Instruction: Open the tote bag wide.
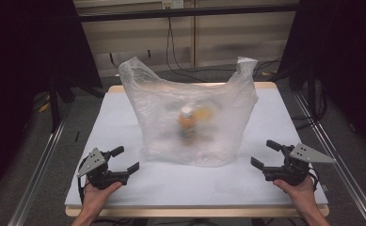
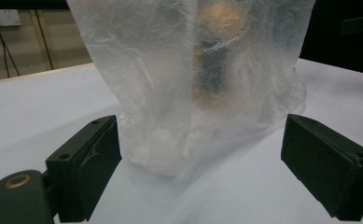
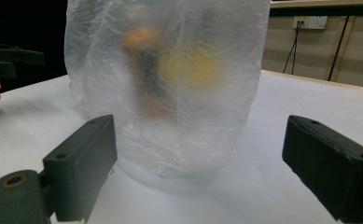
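A translucent plastic bag (image 1: 190, 113) stands upright in the middle of the white table (image 1: 124, 117), its two handles sticking up. Blurred orange, yellow and dark shapes (image 1: 188, 123) show through its wall; what they are I cannot tell. My left gripper (image 1: 125, 159) rests near the front left of the bag, jaws wide apart and empty. My right gripper (image 1: 266, 155) sits at the bag's front right, also open and empty. The bag (image 2: 188, 84) stands just beyond the left jaws, and in the right gripper view the bag (image 3: 170, 88) rises beyond the right jaws.
The white table ends in a wooden edge (image 1: 194, 212) at the front. Metal rails (image 1: 39, 165) run along both sides on the floor. Cables (image 1: 173, 52) hang at the wall behind. Dark stands flank the table.
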